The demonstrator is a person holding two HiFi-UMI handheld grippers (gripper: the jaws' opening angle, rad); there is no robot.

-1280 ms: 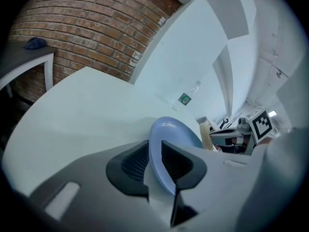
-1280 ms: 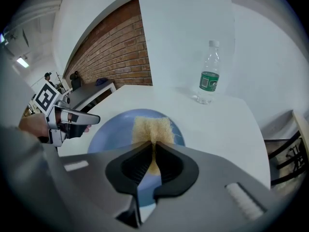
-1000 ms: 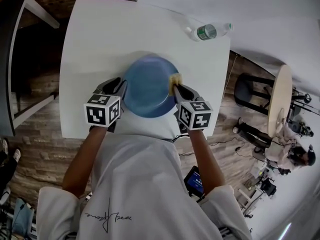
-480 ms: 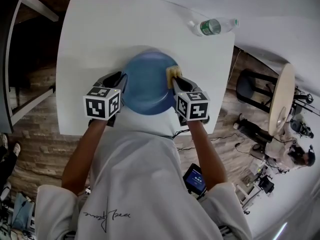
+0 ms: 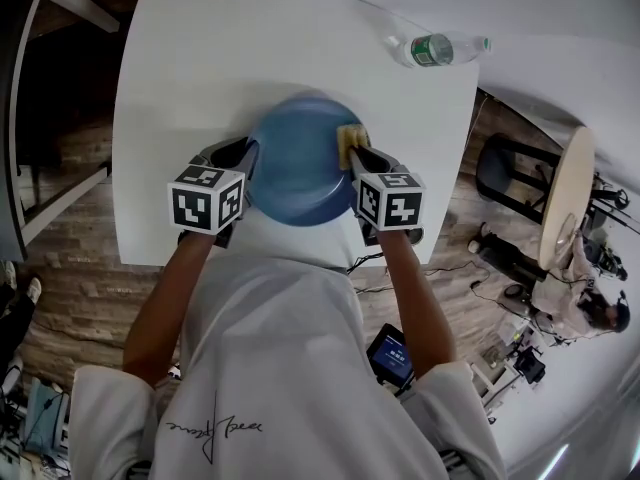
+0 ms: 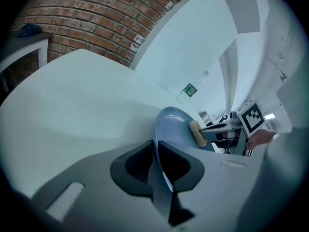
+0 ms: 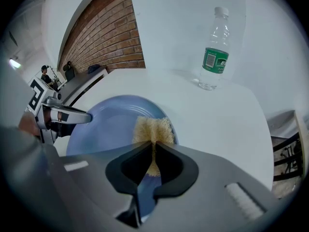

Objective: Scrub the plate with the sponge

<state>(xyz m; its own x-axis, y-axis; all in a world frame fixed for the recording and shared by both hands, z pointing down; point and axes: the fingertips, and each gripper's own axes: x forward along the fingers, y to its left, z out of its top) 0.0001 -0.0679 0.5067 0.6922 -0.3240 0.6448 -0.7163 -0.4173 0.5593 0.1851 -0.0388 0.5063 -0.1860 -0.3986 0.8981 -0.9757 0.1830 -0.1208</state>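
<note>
1. The blue plate (image 5: 295,163) rests on the white surface (image 5: 190,58).
2. The left gripper (image 5: 244,158) sits at the plate's left rim. Its jaws are closing, with the thin rim between them and the pads against it.
3. The right gripper (image 5: 353,156) sits at the plate's right rim. Its jaws are pinched on the yellow sponge (image 5: 349,139).
4. The sponge touches the plate's upper face just inside the right rim.
5. A clear bottle (image 5: 440,48) with a green label stands upright beyond the plate, to its right and well apart from it.
</note>
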